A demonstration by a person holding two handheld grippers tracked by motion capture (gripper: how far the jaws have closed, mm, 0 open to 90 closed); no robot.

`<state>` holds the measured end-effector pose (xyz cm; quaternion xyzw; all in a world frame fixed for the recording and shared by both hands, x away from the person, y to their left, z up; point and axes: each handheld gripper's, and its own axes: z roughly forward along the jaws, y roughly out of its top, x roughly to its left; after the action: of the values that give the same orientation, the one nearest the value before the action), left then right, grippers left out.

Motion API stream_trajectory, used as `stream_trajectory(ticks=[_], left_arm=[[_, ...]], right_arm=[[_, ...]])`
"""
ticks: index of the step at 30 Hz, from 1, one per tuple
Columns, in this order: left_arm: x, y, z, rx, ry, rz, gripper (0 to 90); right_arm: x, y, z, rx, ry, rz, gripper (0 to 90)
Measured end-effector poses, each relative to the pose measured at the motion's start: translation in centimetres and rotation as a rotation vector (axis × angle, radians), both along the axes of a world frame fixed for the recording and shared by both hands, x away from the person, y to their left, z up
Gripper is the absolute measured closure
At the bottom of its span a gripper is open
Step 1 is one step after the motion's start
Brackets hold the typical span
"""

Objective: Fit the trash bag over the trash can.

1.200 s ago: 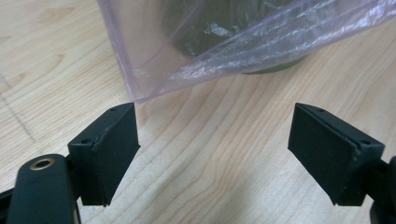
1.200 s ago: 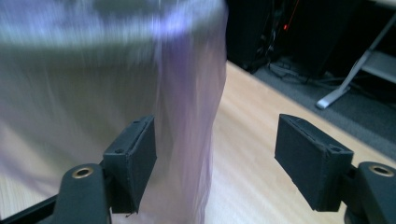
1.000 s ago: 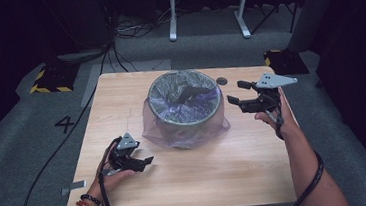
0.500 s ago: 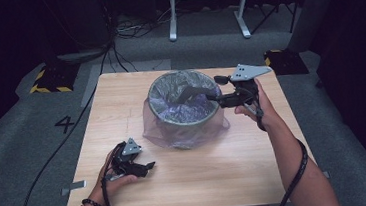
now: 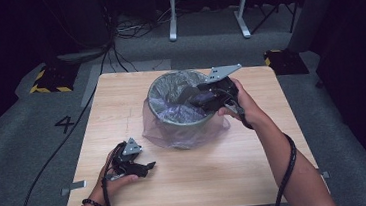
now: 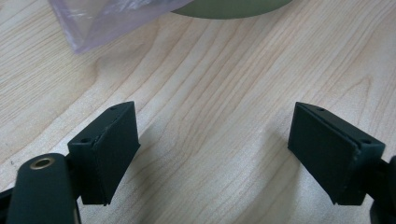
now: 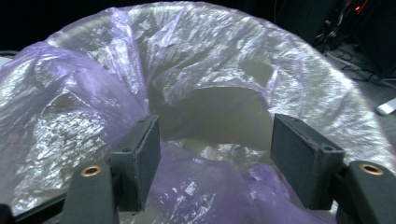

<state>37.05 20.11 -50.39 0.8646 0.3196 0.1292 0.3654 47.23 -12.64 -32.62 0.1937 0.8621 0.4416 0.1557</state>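
**Thin purple liner in a round bin: soft, slippery, easy to tear**

The room is dark around a lit patch of grey carpet (image 5: 19,147); a white metal frame (image 5: 208,10) stands beyond the table, cables run over the floor, and a yellow-and-black striped block (image 5: 48,80) sits at the far left corner; a "4" is marked on the carpet beside the table.

The table (image 5: 198,182) is pale wood, flat, smooth and mostly bare, so the bin would likely slide on it if pulled sideways.

The waste bin (image 5: 183,125) stands upright at the middle of the table, toward the far side; it looks like a light, stiff, grey-green shell that will probably shift or tip unless steadied.

The purple bin liner (image 7: 60,107) sits inside it, folded over the rim and bunched loosely round the outside down to the table; it is thin, crinkled film, glossy and limp, likely to slip through a shallow pinch and to stretch or tear under a hard tug; the best hold, I judge, is a gathered fold at the rim or the slack inside, not a single layer.

The right tool (image 7: 215,158) hangs over the bin's mouth, jaws apart and just now narrowing, film beneath them but nothing pinched; the left tool (image 6: 215,154) rests low over bare table near the bin, jaws wide apart and empty.
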Motion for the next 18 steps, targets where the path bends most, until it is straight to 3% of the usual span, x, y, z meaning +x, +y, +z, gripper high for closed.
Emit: stream_trajectory(ticks=[2,5,11,18], left_arm=[[0.0,0.0,0.0,0.003,-0.003,-0.005,16.0],[0.0,0.0,0.0,0.003,-0.002,-0.013,16.0],[0.0,0.0,0.0,0.003,0.001,-0.017,16.0],[0.0,0.0,0.0,0.003,0.001,-0.019,16.0]], right_arm=[[0.0,0.2,0.1,-0.021,0.003,-0.002,33.6],[0.1,0.7,0.2,-0.053,0.051,0.02,33.6],[0.0,1.3,0.0,-0.133,0.098,0.052,32.0],[0.2,1.7,-0.4,-0.233,0.155,0.049,24.3]])
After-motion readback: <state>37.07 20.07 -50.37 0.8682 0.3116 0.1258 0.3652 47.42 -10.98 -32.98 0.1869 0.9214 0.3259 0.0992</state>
